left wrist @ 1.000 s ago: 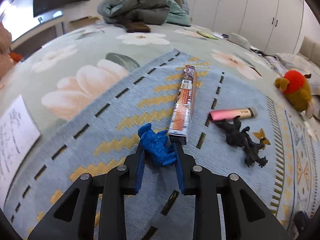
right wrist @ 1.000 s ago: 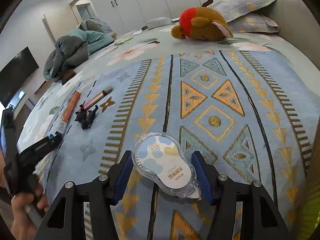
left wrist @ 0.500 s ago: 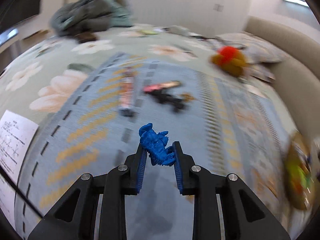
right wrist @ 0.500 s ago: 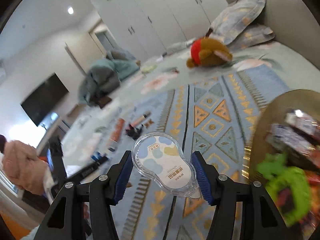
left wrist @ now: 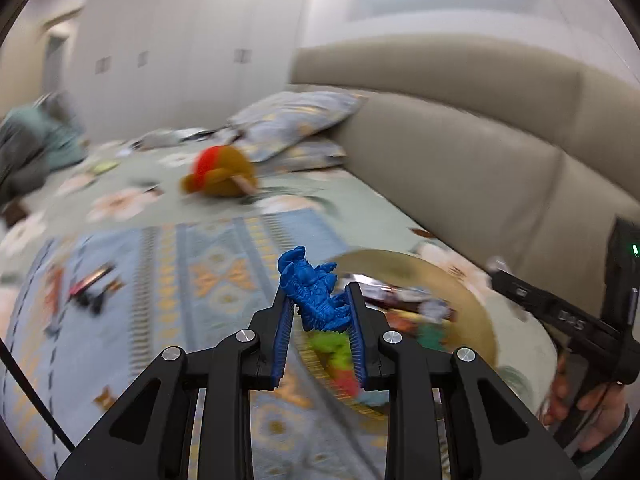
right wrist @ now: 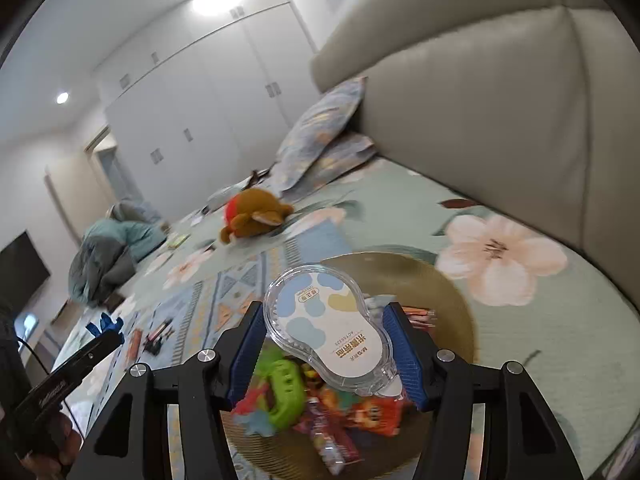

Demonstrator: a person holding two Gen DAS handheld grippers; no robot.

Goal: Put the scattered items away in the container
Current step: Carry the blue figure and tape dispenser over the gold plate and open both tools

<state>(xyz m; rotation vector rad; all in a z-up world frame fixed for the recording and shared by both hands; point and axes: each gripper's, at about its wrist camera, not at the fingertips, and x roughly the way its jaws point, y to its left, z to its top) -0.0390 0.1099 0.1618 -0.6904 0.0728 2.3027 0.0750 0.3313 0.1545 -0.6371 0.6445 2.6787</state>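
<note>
My left gripper (left wrist: 318, 292) is shut on a blue toy figure (left wrist: 312, 300) and holds it in the air at the near-left rim of a round golden container (left wrist: 460, 280). My right gripper (right wrist: 325, 308) is shut on a clear correction-tape dispenser (right wrist: 324, 328) and hangs right over the same golden container (right wrist: 440, 280). A green toy (right wrist: 284, 384) and several bright packets lie inside it. The right gripper body (left wrist: 560, 316) shows at the right of the left wrist view. In the right wrist view, the left gripper with the blue figure (right wrist: 106, 322) sits low on the left.
A long box, a pink tube and a black figure (right wrist: 156, 336) lie on the patterned blanket to the left. A red-and-brown plush toy (right wrist: 252, 212) rests further back. Pillows (right wrist: 324, 140) and a padded beige headboard (right wrist: 500, 120) close off the right side.
Both grippers rose off the blanket and swung right, each carrying its item. The golden container came into view and now lies under and ahead of them.
</note>
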